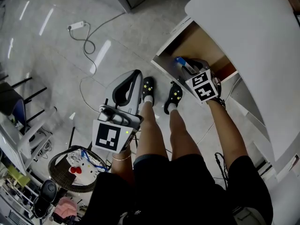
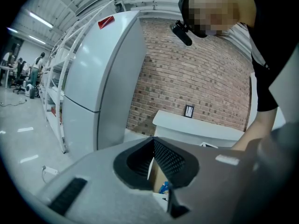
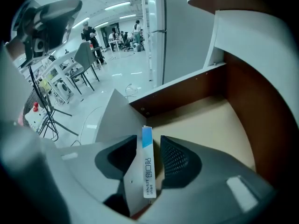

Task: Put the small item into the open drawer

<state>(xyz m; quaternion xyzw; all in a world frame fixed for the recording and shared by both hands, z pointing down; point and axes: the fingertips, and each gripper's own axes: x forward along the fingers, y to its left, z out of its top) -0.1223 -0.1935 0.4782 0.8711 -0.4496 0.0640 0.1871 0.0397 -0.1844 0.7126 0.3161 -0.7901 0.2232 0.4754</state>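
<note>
Right gripper view: your right gripper [image 3: 148, 143] is inside the open drawer [image 3: 180, 94], jaws spread, with the small blue-and-white box [image 3: 147, 171] ungripped between them. This looks like the release; next, withdraw without snagging it. Your left gripper [image 2: 153, 143] is closed and empty.

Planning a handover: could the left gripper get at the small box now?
Probably not: the left gripper hangs beside the person's legs, clear of the drawer, while the right gripper straddles the small box there.
</note>
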